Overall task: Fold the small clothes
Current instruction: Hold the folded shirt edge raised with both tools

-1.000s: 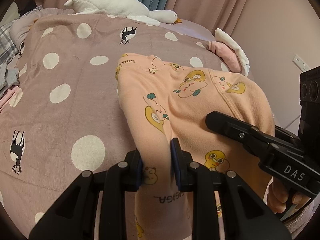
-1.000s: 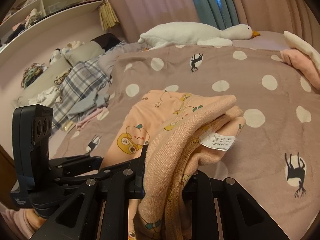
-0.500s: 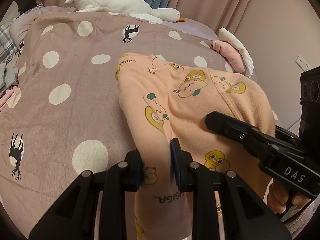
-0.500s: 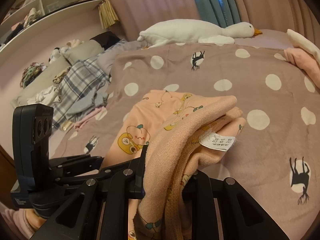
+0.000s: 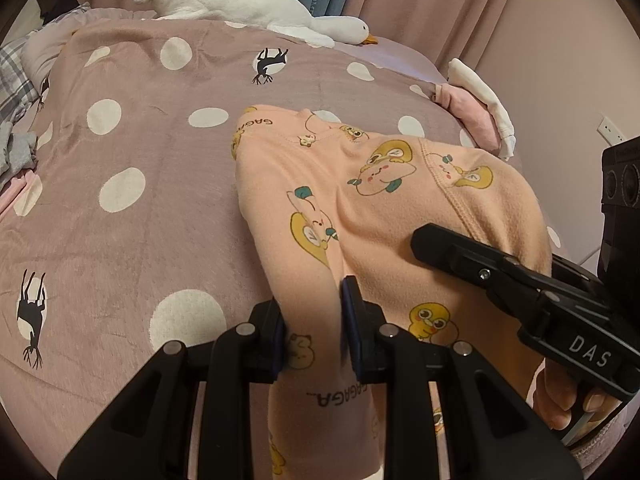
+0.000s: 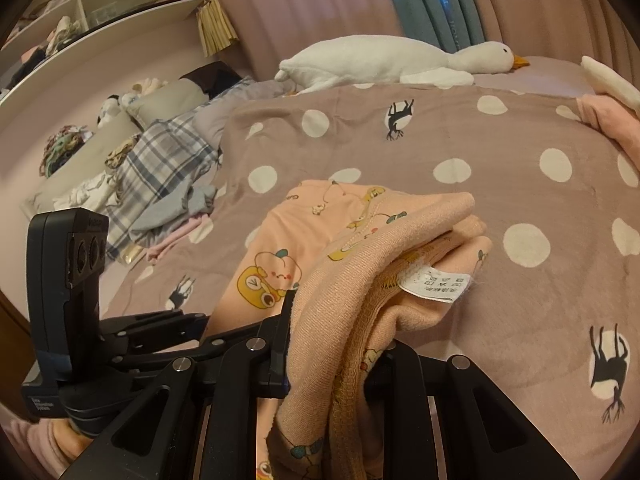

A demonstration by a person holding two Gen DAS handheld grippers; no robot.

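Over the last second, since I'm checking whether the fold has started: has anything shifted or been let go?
Hardly anything. In the left wrist view the bed's dotted blanket and goose plush slide slightly, so that hand drifted a little. Both the left claw and right claw stay shut on the peach cartoon-print garment, and its drape looks unchanged.

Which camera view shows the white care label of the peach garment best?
The right wrist view. There the care label sticks out from the folded edge of the peach garment, facing the camera, with printed symbols visible. The left wrist view shows only the garment's printed outer side, no label.
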